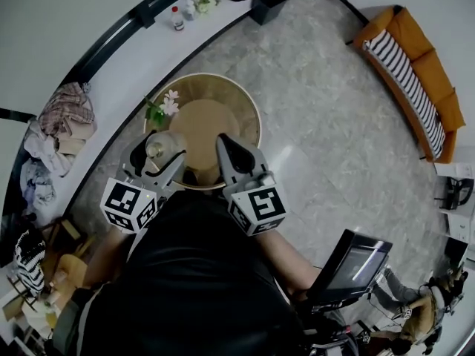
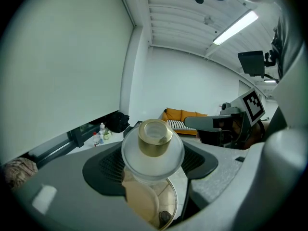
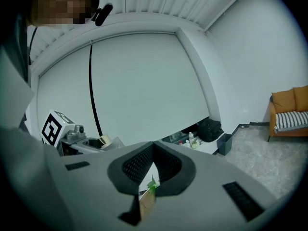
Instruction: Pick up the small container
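The small container [image 2: 153,154] is a clear glass jar with a gold cap [image 2: 155,137]. My left gripper [image 2: 153,163] is shut on it, its black pads [image 2: 102,171] pressing both sides. In the head view the container [image 1: 156,150] sits in the left gripper [image 1: 160,156] over the near left edge of the round table [image 1: 249,110]. My right gripper [image 1: 225,148] points at the table's near edge. Its jaws are shut with nothing between them, pads [image 3: 137,166] meeting in the right gripper view. That view also shows the gold cap [image 3: 103,140] at the left.
A white flower with green leaves [image 1: 166,107] stands on the table's left side. A white ledge [image 1: 111,87] carries bottles [image 1: 178,18] and a heap of clothes [image 1: 65,119]. An orange sofa [image 1: 417,71] lies far right, a black bin [image 1: 267,6] at the back, a monitor [image 1: 355,264] near right.
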Demonstrator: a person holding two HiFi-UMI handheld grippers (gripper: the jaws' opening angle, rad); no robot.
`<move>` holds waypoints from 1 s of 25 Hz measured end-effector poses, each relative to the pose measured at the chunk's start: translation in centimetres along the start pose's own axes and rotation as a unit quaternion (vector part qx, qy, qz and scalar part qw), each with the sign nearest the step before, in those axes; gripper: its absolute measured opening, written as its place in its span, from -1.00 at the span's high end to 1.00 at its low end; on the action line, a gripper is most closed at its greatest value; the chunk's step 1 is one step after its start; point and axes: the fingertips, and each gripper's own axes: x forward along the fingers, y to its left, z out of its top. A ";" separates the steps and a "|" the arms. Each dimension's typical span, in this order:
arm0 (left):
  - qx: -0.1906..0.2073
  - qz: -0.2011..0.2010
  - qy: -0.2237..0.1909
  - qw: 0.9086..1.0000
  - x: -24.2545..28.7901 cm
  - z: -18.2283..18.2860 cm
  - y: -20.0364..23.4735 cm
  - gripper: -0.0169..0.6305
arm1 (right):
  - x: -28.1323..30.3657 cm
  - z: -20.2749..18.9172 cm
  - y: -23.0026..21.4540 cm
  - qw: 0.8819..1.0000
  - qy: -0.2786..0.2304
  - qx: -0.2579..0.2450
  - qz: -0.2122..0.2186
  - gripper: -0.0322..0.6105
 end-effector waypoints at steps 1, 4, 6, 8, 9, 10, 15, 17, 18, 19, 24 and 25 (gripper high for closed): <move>-0.002 0.002 0.002 1.000 0.0 -0.2 0.2 -0.08 | 0.0 0.0 0.1 1.000 -0.002 -0.004 0.003 0.89; -0.003 0.004 0.007 1.000 0.1 -0.3 0.6 -0.08 | 0.2 0.2 0.2 1.000 -0.008 -0.010 0.011 0.89; -0.002 0.004 0.009 1.000 0.3 -0.3 0.6 -0.08 | 0.2 0.4 0.1 1.000 -0.009 -0.011 0.012 0.89; 0.001 0.004 0.011 1.000 0.5 -0.3 0.5 -0.08 | 0.3 0.4 -0.1 1.000 -0.008 -0.010 0.011 0.89; 0.003 0.004 0.012 1.000 0.6 -0.3 0.5 -0.08 | 0.3 0.4 -0.1 1.000 -0.008 -0.011 0.011 0.89; 0.003 0.003 0.013 1.000 0.7 -0.4 0.5 -0.08 | 0.3 0.4 -0.1 1.000 -0.008 -0.012 0.011 0.89; -0.016 -0.008 0.013 1.000 1.3 0.0 0.5 -0.08 | 0.7 0.5 -0.4 1.000 -0.004 -0.016 0.009 0.88; -0.015 -0.009 0.011 1.000 1.5 0.3 0.5 -0.08 | 1.0 0.6 -0.6 1.000 -0.002 -0.018 0.007 0.89; -0.013 -0.010 0.010 1.000 1.6 0.4 0.5 -0.08 | 1.0 0.7 -0.6 1.000 -0.001 -0.019 0.006 0.89; -0.011 -0.010 0.010 1.000 1.7 0.5 0.5 -0.08 | 1.1 0.6 -0.6 1.000 -0.001 -0.020 0.006 0.89; -0.015 -0.012 0.011 1.000 1.8 0.3 0.7 -0.08 | 1.5 0.7 -0.5 1.000 0.006 -0.021 0.009 0.89; -0.018 -0.013 0.012 1.000 1.8 0.3 0.7 -0.08 | 1.6 0.8 -0.5 1.000 0.004 -0.022 0.012 0.89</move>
